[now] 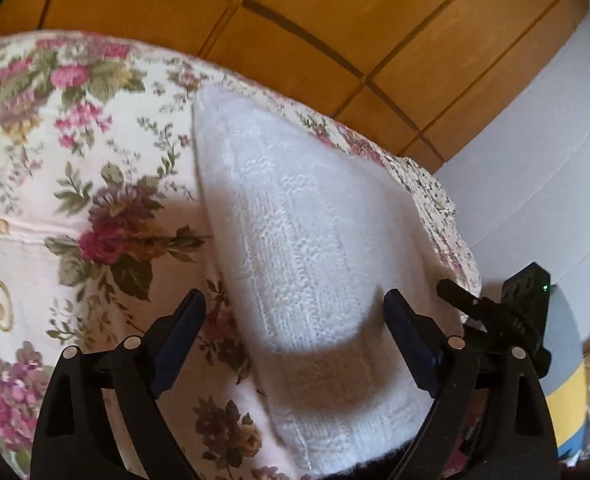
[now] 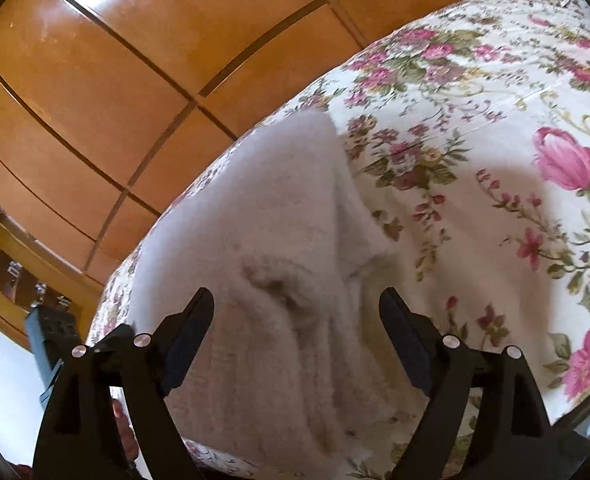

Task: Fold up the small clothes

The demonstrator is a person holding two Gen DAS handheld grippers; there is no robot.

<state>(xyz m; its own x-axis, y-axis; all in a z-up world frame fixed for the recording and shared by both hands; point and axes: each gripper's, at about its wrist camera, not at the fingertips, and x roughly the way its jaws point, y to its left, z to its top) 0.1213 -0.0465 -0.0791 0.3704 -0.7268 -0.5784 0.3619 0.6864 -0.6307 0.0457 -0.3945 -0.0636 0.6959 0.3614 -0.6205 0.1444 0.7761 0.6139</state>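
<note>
OK, both sets of fingers spread wide, nothing gripped. Left gripper (image 1: 295, 312) hovers over the white knit garment (image 1: 295, 220), which lies on the floral bedspread (image 1: 75, 160), running away from me in a long folded shape w/ its far end tapering toward the bed's edge. Left fingers (image 1: 185, 320) straddle the near part of the knit, one on each side, not pinching it; can't tell if they touch the fabric. Right gripper (image 2: 297, 312) is over the same garment (image 2: 263, 208) from the other side, jaws apart, w/ a rumpled fold (image 2: 279, 284) sitting just ahead, between the right fingers (image 2: 399, 320). Knit looks fuzzy, doubled over, one layer's edge running down the middle in the right wrist view. Beyond the bed, a wooden paneled wardrobe (image 1: 295, 20). In the left wrist view the right gripper's black body (image 1: 511, 320) shows just beside the garment's right edge.
</note>
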